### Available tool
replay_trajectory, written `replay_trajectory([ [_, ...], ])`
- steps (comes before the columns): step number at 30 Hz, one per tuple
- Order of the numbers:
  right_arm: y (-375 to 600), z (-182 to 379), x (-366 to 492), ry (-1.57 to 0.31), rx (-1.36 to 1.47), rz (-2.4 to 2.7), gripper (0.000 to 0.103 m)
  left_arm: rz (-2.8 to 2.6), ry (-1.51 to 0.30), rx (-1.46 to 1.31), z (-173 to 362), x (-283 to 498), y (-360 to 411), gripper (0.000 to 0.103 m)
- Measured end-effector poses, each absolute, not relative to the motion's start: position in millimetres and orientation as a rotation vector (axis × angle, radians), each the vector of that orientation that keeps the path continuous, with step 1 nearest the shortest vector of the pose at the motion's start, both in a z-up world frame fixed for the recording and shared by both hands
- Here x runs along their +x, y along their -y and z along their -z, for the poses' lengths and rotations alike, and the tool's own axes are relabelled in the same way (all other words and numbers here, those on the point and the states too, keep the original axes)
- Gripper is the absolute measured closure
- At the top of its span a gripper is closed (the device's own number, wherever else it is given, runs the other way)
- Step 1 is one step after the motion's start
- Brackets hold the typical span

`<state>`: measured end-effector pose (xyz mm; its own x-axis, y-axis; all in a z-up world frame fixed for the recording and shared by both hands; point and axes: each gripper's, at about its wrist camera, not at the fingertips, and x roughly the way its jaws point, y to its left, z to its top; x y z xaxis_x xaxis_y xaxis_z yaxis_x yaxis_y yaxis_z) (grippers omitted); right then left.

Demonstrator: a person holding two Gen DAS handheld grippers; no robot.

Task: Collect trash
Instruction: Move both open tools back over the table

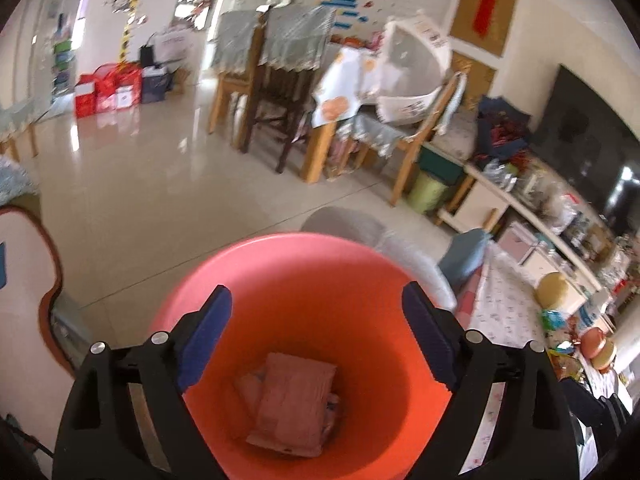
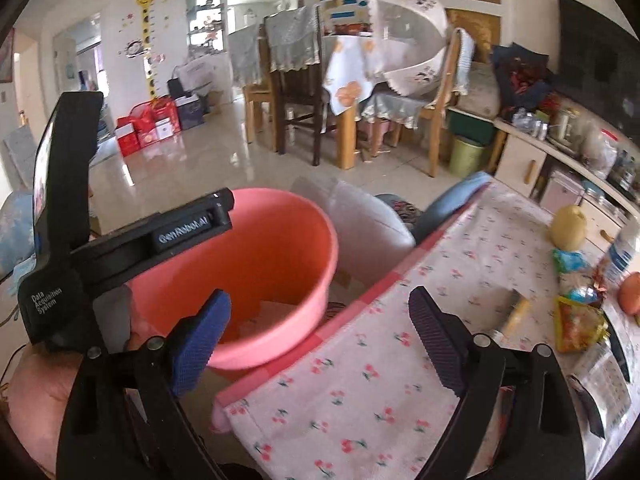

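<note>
A pink-orange plastic bin (image 1: 304, 280) fills the lower middle of the left wrist view, with crumpled paper trash (image 1: 292, 400) at its bottom. My left gripper (image 1: 316, 308) is open and empty right above the bin's mouth. In the right wrist view the bin (image 2: 280, 240) stands left of the table, and the left gripper's black body (image 2: 120, 248) is over it. My right gripper (image 2: 320, 312) is open and empty above the table's left edge. Wrappers (image 2: 576, 320) lie at the table's right side.
The table has a cherry-print cloth (image 2: 380, 380) with a yellow fruit (image 2: 568, 228), an orange fruit (image 2: 630, 292) and a bottle (image 2: 620, 256). A grey chair back (image 2: 368, 232) stands behind the bin. Dining chairs, a green bin (image 2: 464, 156) and a cluttered shelf stand farther back.
</note>
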<state>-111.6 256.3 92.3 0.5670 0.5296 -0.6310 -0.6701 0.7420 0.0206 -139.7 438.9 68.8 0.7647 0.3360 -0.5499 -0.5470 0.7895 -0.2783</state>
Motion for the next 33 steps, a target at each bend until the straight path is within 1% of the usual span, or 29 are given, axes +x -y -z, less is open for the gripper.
replay_trajectory([
  [1,-252,-93,-111,-0.658,-0.229,-0.706,0.013,-0.473,-0.483,-0.435,-71,-139,-434,0.012],
  [8,-217,-89,-121,-0.663,-0.199,-0.655,0.012,-0.373,-0.434,-0.384,-78,-132,-405,0.011],
  [12,-198,-87,-125,-0.666,-0.186,-0.633,0.011,-0.319,-0.448,-0.353,-80,-127,-390,0.011],
  [13,-193,-87,-126,-0.667,-0.185,-0.626,0.009,-0.310,-0.459,-0.343,-80,-125,-386,0.011],
  [18,-174,-87,-131,-0.664,-0.176,-0.606,0.009,-0.236,-0.523,-0.309,-81,-114,-364,0.011],
  [26,-148,-87,-138,-0.658,-0.177,-0.578,0.009,-0.150,-0.589,-0.350,-74,-110,-347,0.011],
  [33,-127,-86,-139,-0.658,-0.149,-0.551,0.009,-0.111,-0.589,-0.299,-75,-107,-325,0.011],
])
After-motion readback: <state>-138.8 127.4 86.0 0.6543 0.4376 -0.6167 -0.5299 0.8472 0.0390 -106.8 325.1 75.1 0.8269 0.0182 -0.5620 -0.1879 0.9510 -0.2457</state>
